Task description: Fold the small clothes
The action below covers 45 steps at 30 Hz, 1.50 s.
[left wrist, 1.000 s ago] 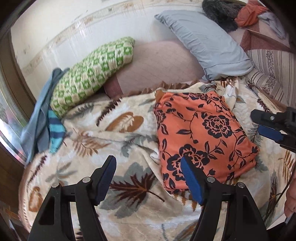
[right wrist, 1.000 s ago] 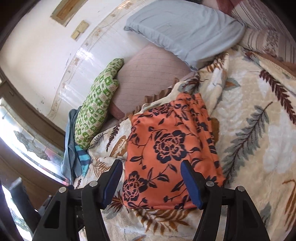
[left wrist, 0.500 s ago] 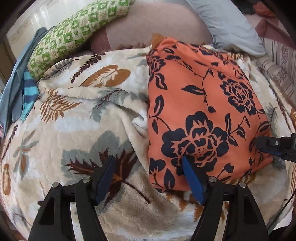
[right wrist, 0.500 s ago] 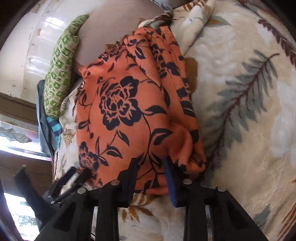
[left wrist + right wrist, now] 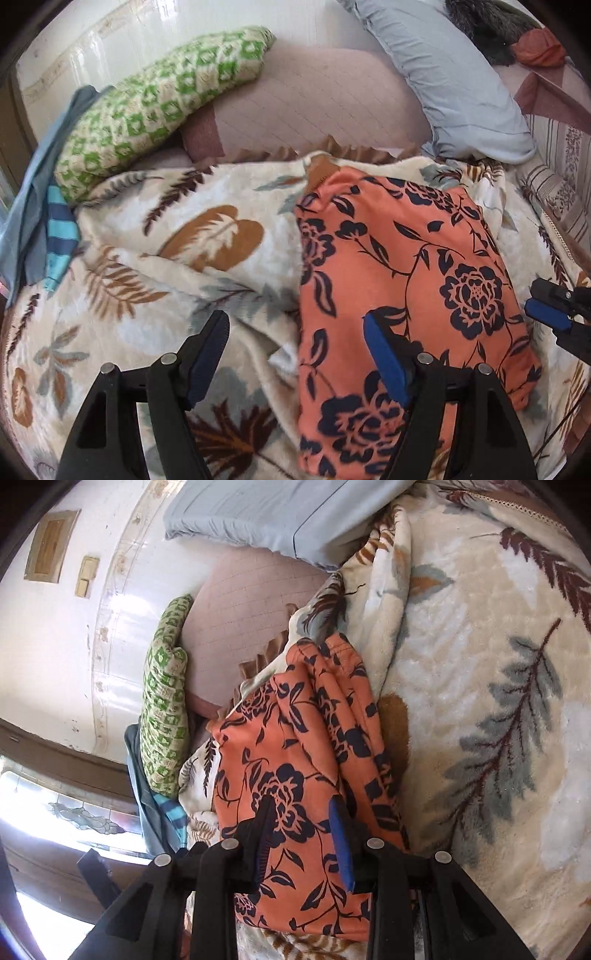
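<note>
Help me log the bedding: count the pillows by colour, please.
Green checked pillow: 1
Pink pillow: 1
Light blue pillow: 1
Total: 3

Right tongs point(image 5: 550, 314) cut off by the left view's right edge; only blue pad tips show. Folded orange floral garment point(image 5: 295, 775): near edge hidden behind the tongs' black frame in the right view. Dark furry item point(image 5: 480, 29) cropped at top, unidentifiable.
</note>
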Motion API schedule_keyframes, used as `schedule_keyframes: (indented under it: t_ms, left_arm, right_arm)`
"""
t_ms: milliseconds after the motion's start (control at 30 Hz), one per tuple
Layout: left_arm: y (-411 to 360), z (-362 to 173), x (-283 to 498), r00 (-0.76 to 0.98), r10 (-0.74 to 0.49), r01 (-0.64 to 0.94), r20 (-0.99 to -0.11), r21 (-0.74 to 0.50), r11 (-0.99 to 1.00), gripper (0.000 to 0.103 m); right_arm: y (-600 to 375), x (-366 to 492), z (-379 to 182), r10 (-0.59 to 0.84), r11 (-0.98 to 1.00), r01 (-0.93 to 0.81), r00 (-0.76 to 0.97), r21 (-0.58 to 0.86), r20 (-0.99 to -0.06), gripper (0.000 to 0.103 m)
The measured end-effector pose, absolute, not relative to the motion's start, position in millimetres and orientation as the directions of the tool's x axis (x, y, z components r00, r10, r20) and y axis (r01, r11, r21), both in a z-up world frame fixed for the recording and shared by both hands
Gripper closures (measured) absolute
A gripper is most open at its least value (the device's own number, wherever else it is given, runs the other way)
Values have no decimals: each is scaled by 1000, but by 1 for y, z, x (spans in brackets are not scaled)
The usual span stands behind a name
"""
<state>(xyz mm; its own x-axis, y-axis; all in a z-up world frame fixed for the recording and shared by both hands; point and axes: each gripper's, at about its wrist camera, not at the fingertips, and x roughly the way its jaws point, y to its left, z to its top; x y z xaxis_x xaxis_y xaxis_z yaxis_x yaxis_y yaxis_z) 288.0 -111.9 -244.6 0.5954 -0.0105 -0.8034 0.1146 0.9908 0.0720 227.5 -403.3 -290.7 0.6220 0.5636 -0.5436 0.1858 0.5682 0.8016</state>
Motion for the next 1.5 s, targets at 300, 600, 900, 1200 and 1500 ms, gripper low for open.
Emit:
schedule_keyframes:
  t_ms: [300,600,900,1200,1500]
  left_arm:
    - [-127,-263,300,523,-5,136,-852,78,988,15]
    - [-122,-238,291,576,0,111,-818,79,991,15]
    - [-126,-228,280,632,19,120,-775,121,985,15]
    - [-122,-230,282,640,27,110,-768,126,986,15]
    - [-120,-235,286,632,28,105,-775,122,987,15]
  right_arm:
    - [-391,244,-310,573,655,217,483,724,-663,47]
    - [-431,235,-308,553,558,268,585,785,-593,40]
    - [-439,234,-313,552,552,285,580,784,-599,39]
    - [-428,242,-311,516,587,295,581,754,-629,37]
    - [-419,250,-311,489,618,300,577,727,-654,37]
